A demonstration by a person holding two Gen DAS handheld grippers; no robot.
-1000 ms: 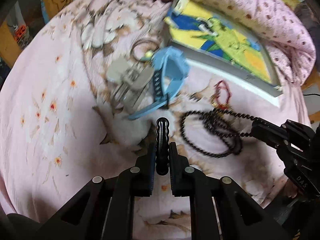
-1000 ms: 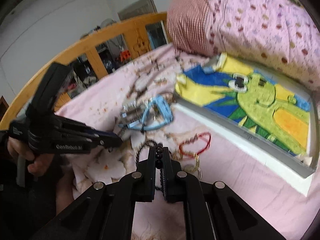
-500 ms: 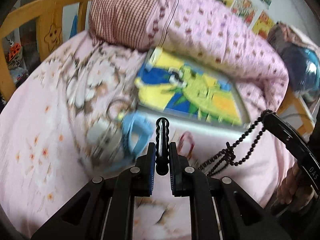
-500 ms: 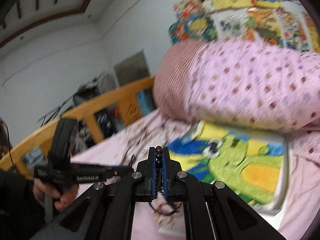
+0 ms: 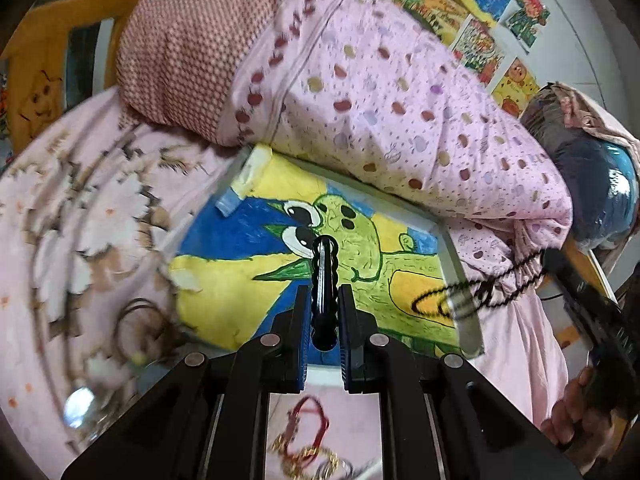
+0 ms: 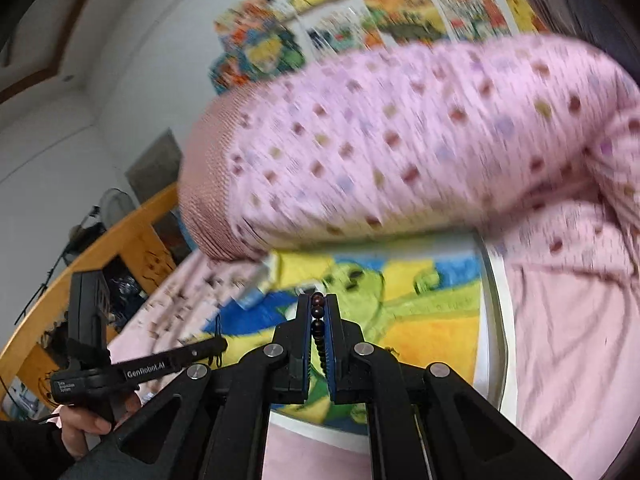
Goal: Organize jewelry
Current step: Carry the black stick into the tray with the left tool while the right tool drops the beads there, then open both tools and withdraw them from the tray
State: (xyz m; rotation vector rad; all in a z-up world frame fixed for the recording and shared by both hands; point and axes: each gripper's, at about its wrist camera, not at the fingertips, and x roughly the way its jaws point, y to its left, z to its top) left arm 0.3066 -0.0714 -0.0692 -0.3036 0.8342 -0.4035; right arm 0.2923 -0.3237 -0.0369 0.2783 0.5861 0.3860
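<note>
Long strand of dark round beads (image 6: 318, 322) is pinched in my right tongs (image 6: 319, 312), clenched on it; from the left wrist view the rest of it (image 5: 476, 294) dangles blurred in the air over the far corner of the shallow white tray lined with a yellow-green-blue cartoon drawing (image 5: 460, 276). My left tongs (image 5: 323, 308) are clenched on a slim black ribbed clip-like piece (image 5: 324, 276), also hanging above the tray. A red cord bracelet with gold links (image 5: 306, 436) lies on the pink floral bedsheet (image 5: 60, 240) just before the tray; thin wire bangles (image 5: 138, 328) lie to the left. A big pink dotted pillow (image 5: 380, 100) backs the tray. Risk as I judge it: the strand is swinging, so letting go now could drape it over the tray rim or onto the sheet, or tangle the loops. The soft bed could tip the tray if tongs press on it.
</note>
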